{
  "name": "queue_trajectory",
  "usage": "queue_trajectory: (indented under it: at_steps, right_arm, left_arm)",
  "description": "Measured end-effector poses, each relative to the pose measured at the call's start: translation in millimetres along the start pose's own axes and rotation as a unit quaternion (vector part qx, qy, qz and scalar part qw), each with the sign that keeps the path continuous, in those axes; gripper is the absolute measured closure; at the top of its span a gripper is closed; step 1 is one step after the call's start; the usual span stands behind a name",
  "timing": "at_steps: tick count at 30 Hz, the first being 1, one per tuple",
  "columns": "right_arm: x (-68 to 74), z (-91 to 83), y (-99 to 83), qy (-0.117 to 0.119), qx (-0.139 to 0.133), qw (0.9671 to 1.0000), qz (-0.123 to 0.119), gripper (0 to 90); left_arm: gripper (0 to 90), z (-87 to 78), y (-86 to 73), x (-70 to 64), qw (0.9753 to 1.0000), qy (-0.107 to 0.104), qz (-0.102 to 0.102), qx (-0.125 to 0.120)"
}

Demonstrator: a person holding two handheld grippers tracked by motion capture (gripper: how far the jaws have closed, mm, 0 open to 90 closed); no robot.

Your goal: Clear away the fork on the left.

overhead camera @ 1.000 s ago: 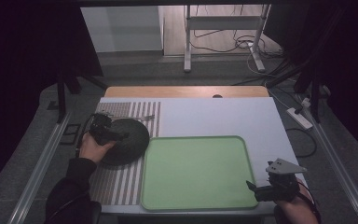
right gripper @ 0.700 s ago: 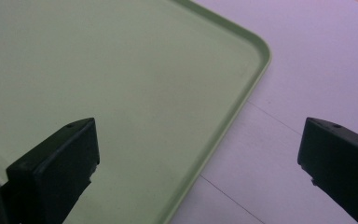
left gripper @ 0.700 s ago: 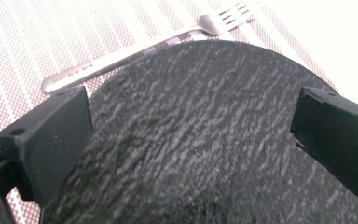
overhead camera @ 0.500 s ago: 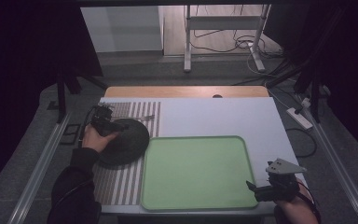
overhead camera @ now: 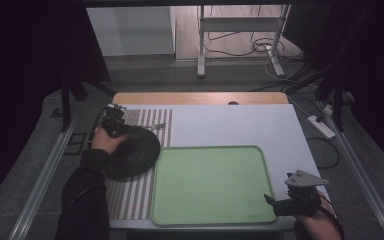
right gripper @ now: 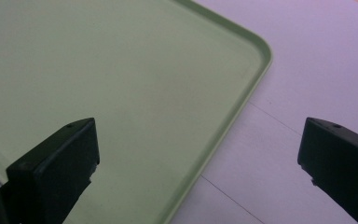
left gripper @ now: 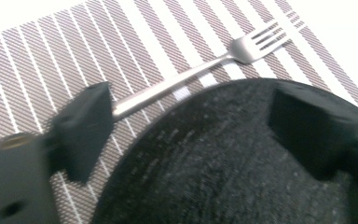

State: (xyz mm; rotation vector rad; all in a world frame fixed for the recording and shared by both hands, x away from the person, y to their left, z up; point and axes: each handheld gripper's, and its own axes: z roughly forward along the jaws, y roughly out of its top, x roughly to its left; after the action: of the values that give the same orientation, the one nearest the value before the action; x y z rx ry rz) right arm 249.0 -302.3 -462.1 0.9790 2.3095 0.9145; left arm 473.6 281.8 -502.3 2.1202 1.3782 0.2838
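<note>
One thing matters here: the fork [left gripper: 186, 74] lies on the striped mat [left gripper: 51, 56] just past the dark plate [left gripper: 242, 158], handle toward your left claw [left gripper: 186, 126], tines pointing away. That claw's jaws sit apart, straddling the plate rim. Your right claw [right gripper: 198, 172], also apart, hovers over the green tray [right gripper: 121, 70] corner, well away, so left looks nearer.

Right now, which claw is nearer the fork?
Left. The left claw is over the dark plate, right beside the fork on the striped mat. The right claw sits at the green tray's near right corner.
</note>
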Motion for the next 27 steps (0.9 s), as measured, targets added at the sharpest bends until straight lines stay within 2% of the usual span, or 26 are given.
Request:
queue_trajectory:
  at_steps: [4,7,8,10,11,15,20,23,27]
  right_arm:
    - [0.0,0.0,0.0,0.000,0.000,1.0000,-0.001,0.0]
    - [0.1,-0.1,0.0,0.000,0.000,1.0000,-0.001,0.0]
    - [0.1,-0.1,0.0,0.001,0.000,1.0000,-0.002,0.0]
    - [0.2,0.1,0.0,0.001,0.000,1.0000,-0.003,0.0]
    - [0.3,0.2,-0.1,0.001,-0.001,1.0000,-0.003,0.0]
    - [0.4,0.3,-0.1,0.002,-0.001,1.0000,-0.003,0.0]
    - [0.4,0.3,-0.1,0.002,-0.001,1.0000,-0.005,0.0]
    - [0.4,0.2,-0.2,0.002,-0.001,1.0000,-0.005,0.0]
    - [0.3,-0.3,-0.3,0.002,0.000,1.0000,-0.005,0.0]
  left_arm:
    - [44.2,0.1,4.9,8.9,0.9999,0.003,-0.013,-0.005]
    - [63.9,2.8,7.9,16.3,0.9996,0.015,-0.022,0.005]
    - [74.2,4.1,8.2,18.1,0.9995,0.016,-0.024,0.008]
    - [84.9,8.2,8.6,21.7,0.9992,0.026,-0.024,0.021]
    - [88.6,10.8,8.9,23.3,0.9986,0.037,-0.023,0.028]
    - [88.8,17.1,10.5,30.7,0.9976,0.048,-0.033,0.035]
    - [88.8,28.4,11.7,42.1,0.9947,0.080,-0.037,0.054]
    - [88.8,29.5,9.2,48.5,0.9943,0.078,-0.051,0.052]
    - [88.8,24.7,4.9,49.8,0.9944,0.070,-0.048,0.063]
